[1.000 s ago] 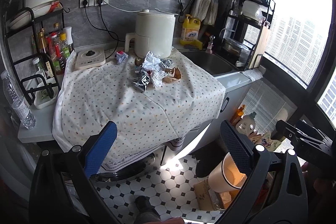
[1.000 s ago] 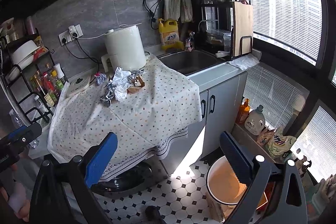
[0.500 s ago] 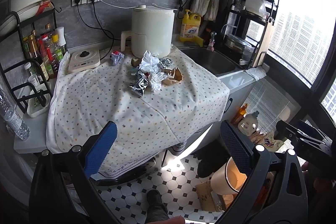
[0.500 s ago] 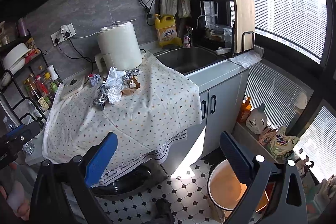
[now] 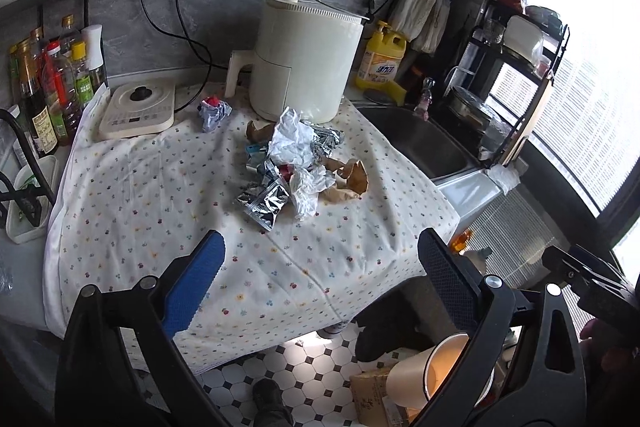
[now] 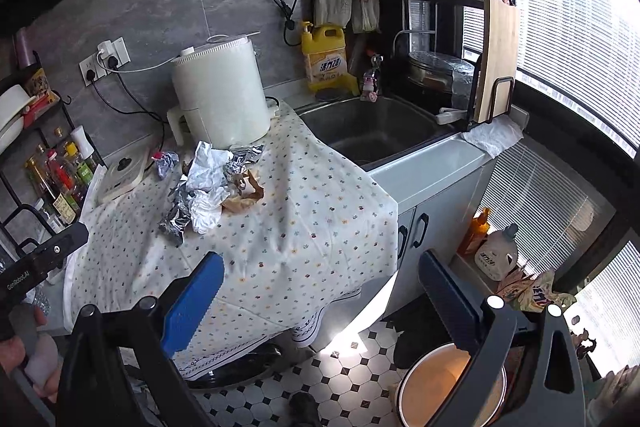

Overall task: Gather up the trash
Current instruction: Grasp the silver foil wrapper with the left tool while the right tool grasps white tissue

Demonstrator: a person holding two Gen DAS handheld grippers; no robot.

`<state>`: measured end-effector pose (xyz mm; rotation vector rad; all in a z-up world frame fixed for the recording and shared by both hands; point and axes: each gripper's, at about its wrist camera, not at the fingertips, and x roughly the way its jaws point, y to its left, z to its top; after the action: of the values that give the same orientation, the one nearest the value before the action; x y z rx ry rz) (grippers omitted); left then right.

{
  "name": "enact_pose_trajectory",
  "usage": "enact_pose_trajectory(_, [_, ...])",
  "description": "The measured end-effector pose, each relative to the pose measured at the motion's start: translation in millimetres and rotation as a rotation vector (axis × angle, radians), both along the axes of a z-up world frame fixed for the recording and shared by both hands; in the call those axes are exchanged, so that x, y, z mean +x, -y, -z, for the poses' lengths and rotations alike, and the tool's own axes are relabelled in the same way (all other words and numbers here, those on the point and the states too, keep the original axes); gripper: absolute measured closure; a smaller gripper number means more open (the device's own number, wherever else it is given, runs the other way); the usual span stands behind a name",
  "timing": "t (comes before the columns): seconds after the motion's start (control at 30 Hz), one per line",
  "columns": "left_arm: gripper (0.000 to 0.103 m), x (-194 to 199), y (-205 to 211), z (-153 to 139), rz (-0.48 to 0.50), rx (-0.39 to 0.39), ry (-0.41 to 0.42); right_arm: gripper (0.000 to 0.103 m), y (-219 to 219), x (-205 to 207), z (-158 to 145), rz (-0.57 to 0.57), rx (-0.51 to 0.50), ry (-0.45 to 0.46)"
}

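Trash point(image 5: 298, 163), a loose heap of crumpled white paper, silver foil wrappers and torn brown paper, lies at the centre of the left wrist frame on the flower-print tablecloth point(image 5: 160, 187), just in front of the white air fryer point(image 5: 306, 57), with one stray wrapper point(image 5: 214, 113) apart toward the induction cooker point(image 5: 138, 109). Both the left gripper point(image 5: 320, 281) and right gripper point(image 6: 320, 287) hang spread wide and empty, well short of the heap, while the bin point(image 6: 452, 387) sits on the floor at lower right. Light foil may slip the pads, or a low pinch could snag and drag the cloth.
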<state>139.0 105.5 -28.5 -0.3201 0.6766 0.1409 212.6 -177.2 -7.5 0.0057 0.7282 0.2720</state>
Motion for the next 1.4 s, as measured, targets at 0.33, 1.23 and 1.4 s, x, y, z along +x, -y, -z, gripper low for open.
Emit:
enact_pose_trajectory(0.33, [0.017,76,-65,54,-0.002,-0.086,-0.097,0.008,-65,65,14,-0.029,-0.027,-0.044])
enact_pose_trajectory(1.23, [0.072,175,-103,150,0.123,-0.111,-0.301,0.008,-154,134,66,-0.098,-0.076,-0.175])
enact_pose_trajectory(1.4, [0.079,154,-125,136,0.082,-0.126,-0.258,0.008,-186,141,83,-0.179,-0.072,-0.221])
